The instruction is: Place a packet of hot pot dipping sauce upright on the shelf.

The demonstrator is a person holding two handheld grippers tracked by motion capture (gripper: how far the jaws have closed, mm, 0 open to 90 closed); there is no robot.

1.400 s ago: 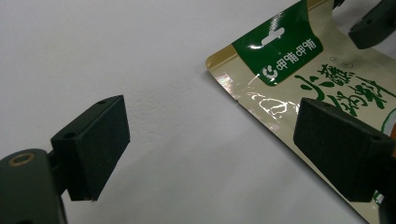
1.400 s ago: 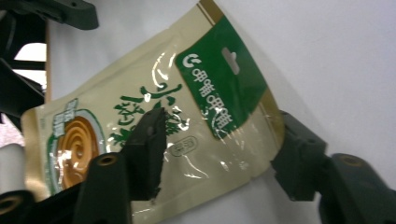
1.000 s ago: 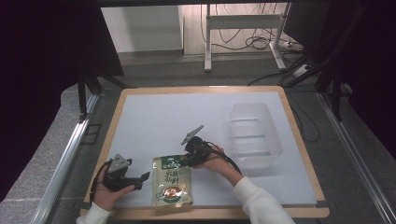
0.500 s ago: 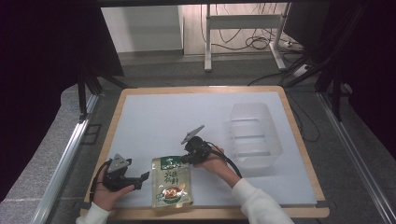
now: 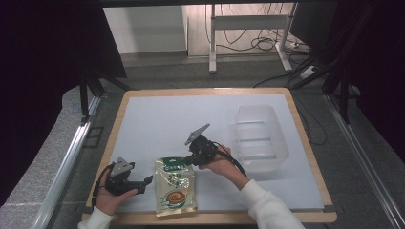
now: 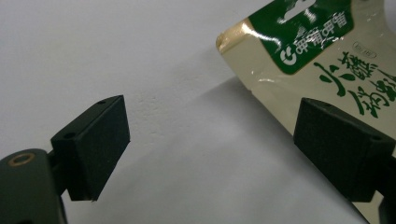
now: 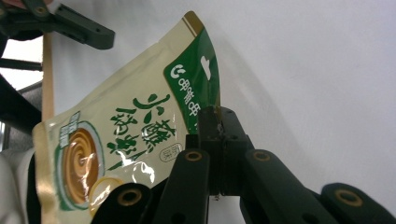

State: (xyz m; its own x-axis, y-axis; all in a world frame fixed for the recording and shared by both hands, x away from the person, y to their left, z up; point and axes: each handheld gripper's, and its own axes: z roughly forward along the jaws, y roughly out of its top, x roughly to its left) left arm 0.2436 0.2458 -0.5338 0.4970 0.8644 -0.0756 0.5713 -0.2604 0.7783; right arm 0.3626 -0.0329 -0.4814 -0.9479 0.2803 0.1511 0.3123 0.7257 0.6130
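Tongs [image 7: 218, 122] clamp pouch [image 7: 140, 121] (green top corner).

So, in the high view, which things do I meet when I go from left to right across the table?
left gripper → green and cream food pouch → right gripper, shut on the pouch's top edge → clear plastic container.
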